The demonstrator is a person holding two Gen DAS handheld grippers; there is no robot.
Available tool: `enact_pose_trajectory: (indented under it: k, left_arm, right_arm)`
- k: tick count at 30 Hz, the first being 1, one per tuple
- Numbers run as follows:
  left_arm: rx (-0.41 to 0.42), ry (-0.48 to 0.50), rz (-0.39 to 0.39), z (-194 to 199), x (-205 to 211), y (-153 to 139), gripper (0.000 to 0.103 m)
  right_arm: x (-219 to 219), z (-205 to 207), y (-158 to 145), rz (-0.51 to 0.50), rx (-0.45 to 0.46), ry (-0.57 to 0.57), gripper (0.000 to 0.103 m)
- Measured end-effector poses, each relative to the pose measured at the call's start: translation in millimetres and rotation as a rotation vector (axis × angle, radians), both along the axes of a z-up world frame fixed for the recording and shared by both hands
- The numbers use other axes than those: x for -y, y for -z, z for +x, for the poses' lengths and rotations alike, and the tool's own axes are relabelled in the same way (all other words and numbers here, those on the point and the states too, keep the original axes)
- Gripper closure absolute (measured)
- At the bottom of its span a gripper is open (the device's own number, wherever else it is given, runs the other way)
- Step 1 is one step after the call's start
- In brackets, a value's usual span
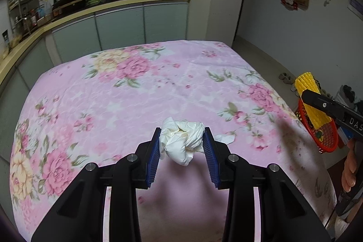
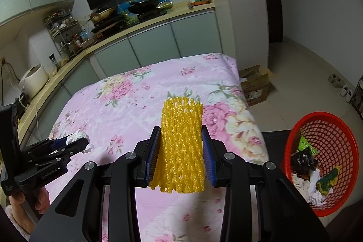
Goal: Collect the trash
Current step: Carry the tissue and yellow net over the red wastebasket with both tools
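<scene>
My left gripper (image 1: 182, 134) is shut on a crumpled white tissue wad (image 1: 181, 140), lifted above the pink flowered tablecloth (image 1: 136, 92). A small white paper scrap (image 1: 224, 138) lies on the cloth just right of it. My right gripper (image 2: 181, 132) is shut on a yellow foam fruit net (image 2: 181, 146), held upright above the table's right side. In the left wrist view the net (image 1: 312, 99) and the right gripper's black body (image 1: 326, 107) hang over the red basket (image 1: 329, 140). The right wrist view has the left gripper (image 2: 76, 142) with its tissue (image 2: 76, 136) at lower left.
The red mesh basket (image 2: 347, 128) stands low beside the table's right edge, holding crumpled paper, a dark lump and green scraps. A cardboard box (image 2: 256, 85) sits on the floor beyond the table's far corner. A kitchen counter (image 2: 109, 42) with pans runs behind.
</scene>
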State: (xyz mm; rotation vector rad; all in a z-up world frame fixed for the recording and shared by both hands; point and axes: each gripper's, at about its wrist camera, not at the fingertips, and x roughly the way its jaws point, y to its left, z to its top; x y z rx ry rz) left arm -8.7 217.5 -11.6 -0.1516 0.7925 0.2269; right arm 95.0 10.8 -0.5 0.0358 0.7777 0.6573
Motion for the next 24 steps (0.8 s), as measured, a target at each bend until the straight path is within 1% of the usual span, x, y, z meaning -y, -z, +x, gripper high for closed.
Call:
enact_pose_trajectory:
  k: [8,24]
  left_arm:
    - [-0.004,0.081,0.013,29.8,35.6,-0.6,0.068]
    - [-0.018,0.292,0.052,91.3,127.7,-1.0,0.068]
  right_arm:
    - [25.0,10.9,-0.4,0.011,-0.002,0.053,0.069]
    - [112.8,31.6,-4.9,0.023,0.012,0.243,0.069]
